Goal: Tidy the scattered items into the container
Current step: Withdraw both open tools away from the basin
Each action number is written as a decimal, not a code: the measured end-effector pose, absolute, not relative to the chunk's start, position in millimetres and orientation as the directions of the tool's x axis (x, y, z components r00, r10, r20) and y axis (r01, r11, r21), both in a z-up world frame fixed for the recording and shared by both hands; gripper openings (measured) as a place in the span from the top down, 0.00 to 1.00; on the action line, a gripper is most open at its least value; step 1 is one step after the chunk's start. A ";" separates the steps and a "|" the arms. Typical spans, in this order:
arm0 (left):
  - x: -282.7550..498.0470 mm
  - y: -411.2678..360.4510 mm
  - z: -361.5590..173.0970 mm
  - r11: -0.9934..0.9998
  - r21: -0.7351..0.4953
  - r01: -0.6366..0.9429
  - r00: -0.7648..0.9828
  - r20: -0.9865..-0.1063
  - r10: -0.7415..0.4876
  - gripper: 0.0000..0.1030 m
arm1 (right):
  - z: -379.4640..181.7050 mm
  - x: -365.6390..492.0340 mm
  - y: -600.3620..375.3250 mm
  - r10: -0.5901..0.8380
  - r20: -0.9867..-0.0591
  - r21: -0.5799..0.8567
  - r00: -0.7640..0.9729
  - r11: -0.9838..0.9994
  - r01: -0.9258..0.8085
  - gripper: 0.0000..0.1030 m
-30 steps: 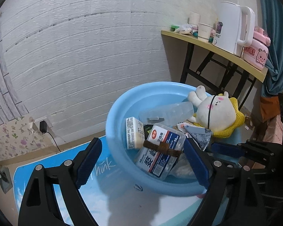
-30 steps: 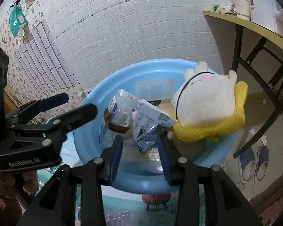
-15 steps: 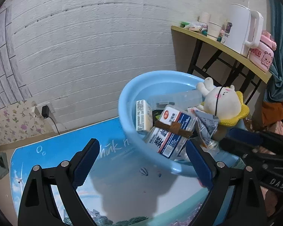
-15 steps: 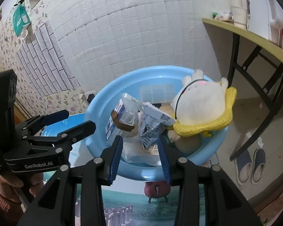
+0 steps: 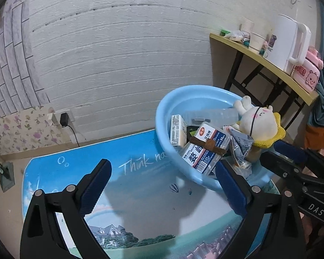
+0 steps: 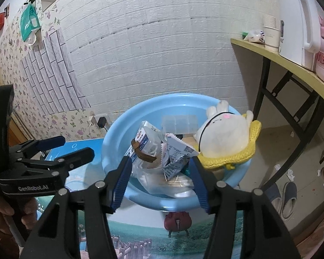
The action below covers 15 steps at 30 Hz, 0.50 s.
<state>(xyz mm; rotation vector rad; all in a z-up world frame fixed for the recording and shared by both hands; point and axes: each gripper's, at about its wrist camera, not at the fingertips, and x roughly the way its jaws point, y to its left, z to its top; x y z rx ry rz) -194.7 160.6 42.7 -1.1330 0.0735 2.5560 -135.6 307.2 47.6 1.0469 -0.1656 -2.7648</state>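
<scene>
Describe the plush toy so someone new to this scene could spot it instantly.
Find the light blue basin on the printed table. At its right edge, nearest the yellow shelf, sits the white rabbit plush on a yellow knitted pad. It is the only soft, rounded thing there; its neighbours are boxes and packets.

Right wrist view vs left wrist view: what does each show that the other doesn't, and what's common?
Only the right wrist view: slippers on the floor, a green bag hanging on the wall, and the left gripper from the side, open.

Only the left wrist view: the "Think" lettering on the tabletop, and the right gripper's fingers from the side.

Both: the blue basin holding the rabbit plush, and the white kettle.
</scene>
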 end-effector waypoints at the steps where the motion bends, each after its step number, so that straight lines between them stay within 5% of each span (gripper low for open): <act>1: -194.4 160.4 43.6 -0.942 -0.081 -0.326 -0.628 -0.727 0.280 0.06 | 47.0 -135.5 308.0 -0.206 -0.642 0.167 -0.739 -0.978 0.128 0.47; 12: -195.3 160.6 51.8 -0.954 -0.029 -0.298 -0.654 -0.721 0.227 0.05 | 49.2 -147.9 314.8 -0.192 -0.648 0.174 -0.737 -0.980 0.102 0.44; 14: -194.7 159.5 51.5 -0.956 -0.031 -0.293 -0.654 -0.722 0.224 0.05 | 48.9 -150.3 314.8 -0.165 -0.653 0.151 -0.740 -0.985 0.086 0.40; 15: -194.3 159.4 51.4 -0.956 -0.032 -0.290 -0.656 -0.721 0.223 0.05 | 48.0 -151.6 314.7 -0.159 -0.658 0.149 -0.736 -0.986 0.080 0.28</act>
